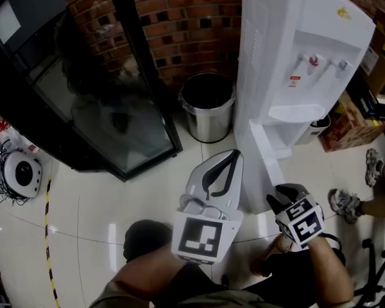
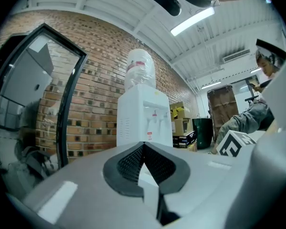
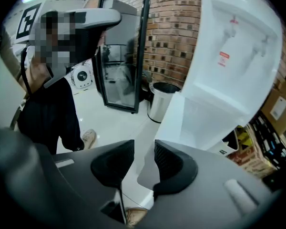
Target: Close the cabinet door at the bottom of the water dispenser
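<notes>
Right gripper (image 1: 274, 201) (image 3: 144, 149): jaws nearly together, clamped on the free edge of the cabinet door (image 1: 264, 156) (image 3: 164, 128), thin white panel running between the pads. Door stands swung open, its far edge leading from the jaws to the base of the water dispenser (image 1: 295, 43) (image 3: 233, 46), which rises just ahead and above the jaws. Steel trash bin (image 1: 208, 108) (image 3: 161, 99) ahead-left of the jaws, beside the dispenser, brick wall (image 1: 192, 18) behind it. Black glass-door unit (image 1: 96, 95) further left.

Left gripper (image 1: 235, 154) (image 2: 143, 146): jaws closed tip to tip, nothing held, just left of the right gripper, tips close to the dispenser's lower side; can't tell if touching. In the left gripper view the dispenser (image 2: 143, 113) is straight ahead with a bottle (image 2: 140, 68) on top. Cardboard boxes (image 1: 350, 124) off to the right of both.
</notes>
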Demonstrator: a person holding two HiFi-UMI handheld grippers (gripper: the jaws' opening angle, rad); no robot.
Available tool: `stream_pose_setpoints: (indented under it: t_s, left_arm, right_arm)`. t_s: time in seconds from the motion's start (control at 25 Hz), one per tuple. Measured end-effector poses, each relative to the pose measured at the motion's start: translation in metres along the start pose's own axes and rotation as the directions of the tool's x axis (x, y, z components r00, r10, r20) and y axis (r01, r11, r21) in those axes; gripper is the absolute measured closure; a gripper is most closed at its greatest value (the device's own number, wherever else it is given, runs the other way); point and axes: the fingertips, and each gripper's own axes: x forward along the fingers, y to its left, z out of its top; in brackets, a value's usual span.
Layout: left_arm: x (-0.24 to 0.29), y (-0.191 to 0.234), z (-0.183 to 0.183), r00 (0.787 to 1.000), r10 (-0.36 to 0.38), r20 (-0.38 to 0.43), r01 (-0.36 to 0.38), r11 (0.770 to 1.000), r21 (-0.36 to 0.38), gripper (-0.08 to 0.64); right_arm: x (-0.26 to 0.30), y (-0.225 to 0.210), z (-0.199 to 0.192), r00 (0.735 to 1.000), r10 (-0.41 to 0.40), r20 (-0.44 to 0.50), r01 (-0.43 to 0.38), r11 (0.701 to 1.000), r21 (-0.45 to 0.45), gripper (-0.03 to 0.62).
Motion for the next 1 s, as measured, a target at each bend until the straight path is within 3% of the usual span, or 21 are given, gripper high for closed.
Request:
stream_pose_setpoints:
  t_s: [0.32, 0.48, 0.68, 0.84, 1.0]
  left_arm:
    - [0.012, -0.01, -0.013, 0.999, -0.015, -0.032, 0.015, 1.0, 0.008, 0.56]
    - [0.02, -0.009, -0.019, 0.998, -0.017, -0.055, 0.017, 1.0, 0.007, 0.56]
    - [0.029, -0.005, -0.031, 0.996, -0.018, -0.09, 0.02, 1.0, 0.022, 0.56]
    - [0.041, 0.006, -0.059, 0.988, 0.005, -0.154, 0.002, 0.999, 0.041, 0.56]
    - [0.052, 0.025, -0.084, 0.974, 0.029, -0.226, -0.022, 0.999, 0.037, 0.56]
  right_arm:
    - [-0.012, -0.087, -0.034, 0.99, -0.136, -0.044, 0.141, 0.979, 0.149, 0.485]
    - [-0.012, -0.119, -0.04, 0.979, -0.194, -0.062, 0.203, 0.961, 0.19, 0.528]
    - [-0.01, -0.161, -0.042, 0.958, -0.276, -0.083, 0.288, 0.931, 0.224, 0.52]
    - [-0.003, -0.206, -0.044, 0.93, -0.355, -0.091, 0.366, 0.885, 0.288, 0.518]
    - [0.007, -0.253, -0.04, 0.892, -0.444, -0.081, 0.438, 0.808, 0.395, 0.522]
